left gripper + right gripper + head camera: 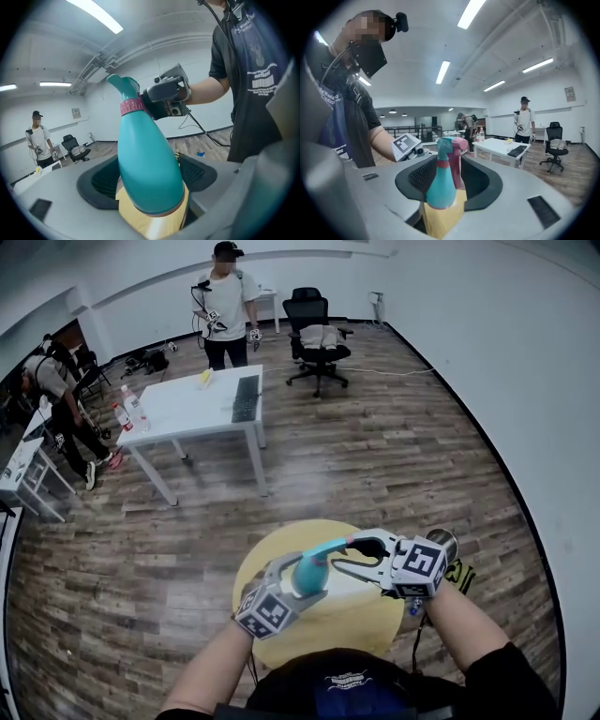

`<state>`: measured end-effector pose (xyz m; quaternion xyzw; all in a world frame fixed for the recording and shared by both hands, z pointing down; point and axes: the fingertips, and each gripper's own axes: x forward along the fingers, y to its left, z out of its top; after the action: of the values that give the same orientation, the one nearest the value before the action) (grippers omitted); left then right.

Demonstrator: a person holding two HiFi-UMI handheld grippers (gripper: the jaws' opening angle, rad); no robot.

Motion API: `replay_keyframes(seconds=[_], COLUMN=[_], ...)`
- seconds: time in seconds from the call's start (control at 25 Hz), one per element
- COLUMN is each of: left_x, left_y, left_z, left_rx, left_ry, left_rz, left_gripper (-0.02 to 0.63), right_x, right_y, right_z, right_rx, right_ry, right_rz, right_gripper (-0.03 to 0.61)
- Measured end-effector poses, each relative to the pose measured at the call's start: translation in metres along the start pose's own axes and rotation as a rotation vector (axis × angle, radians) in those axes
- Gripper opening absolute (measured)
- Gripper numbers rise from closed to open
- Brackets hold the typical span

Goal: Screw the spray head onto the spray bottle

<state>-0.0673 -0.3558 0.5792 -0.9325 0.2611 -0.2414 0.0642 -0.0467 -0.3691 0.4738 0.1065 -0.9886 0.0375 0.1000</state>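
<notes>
I hold a teal spray bottle (308, 576) in the air above the round yellow table (370, 617). My left gripper (296, 583) is shut on its wide body (147, 159), with a pad against each side. The teal spray head (123, 84) with its pink collar (131, 107) sits on the neck. My right gripper (355, 547) reaches in from the right at the head. In the right gripper view the head and its pink trigger (457, 146) stand between the jaws, with a gap showing on the left side. The pads do not press on it.
A metal cup (441, 543) stands at the yellow table's right edge. Further off are a white table (187, 411) with a keyboard (246, 397) and bottles (128, 413), an office chair (317, 338), a standing person (225, 301) and another person (56, 381) at left.
</notes>
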Motion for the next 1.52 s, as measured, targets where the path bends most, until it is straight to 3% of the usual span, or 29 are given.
replay_keyframes(seconds=[0.12,0.2,0.24,0.32,0.36,0.8,1.52], left_x=[-0.014,-0.023,-0.028,-0.035,-0.039,-0.033,-0.028], left_y=[0.022,0.040,0.048,0.065,0.070,0.067,0.063], left_z=[0.000,-0.005,-0.008,-0.010,-0.009,0.001,0.001], left_rx=[-0.104,-0.128,-0.132,-0.143,-0.150,-0.152,-0.147], left_ry=[-0.035,-0.021,-0.008,0.009,0.011,-0.004,0.001], left_rz=[0.046,0.091,0.113,0.153,0.167,0.162,0.144], left_gripper=[0.431,0.431,0.431,0.431,0.431,0.431,0.430], right_x=[-0.022,-0.041,-0.051,-0.068,-0.074,-0.078,-0.073], right_y=[-0.026,-0.043,-0.052,-0.068,-0.073,-0.080,-0.077], right_z=[0.001,-0.004,-0.007,-0.012,-0.012,-0.006,-0.005], right_rx=[0.142,0.243,0.283,0.343,0.360,0.359,0.341], right_ry=[-0.110,-0.187,-0.223,-0.281,-0.304,-0.327,-0.313], right_rz=[-0.115,-0.178,-0.214,-0.282,-0.300,-0.335,-0.312], right_gripper=[0.196,0.196,0.166,0.029,0.025,0.018,0.018])
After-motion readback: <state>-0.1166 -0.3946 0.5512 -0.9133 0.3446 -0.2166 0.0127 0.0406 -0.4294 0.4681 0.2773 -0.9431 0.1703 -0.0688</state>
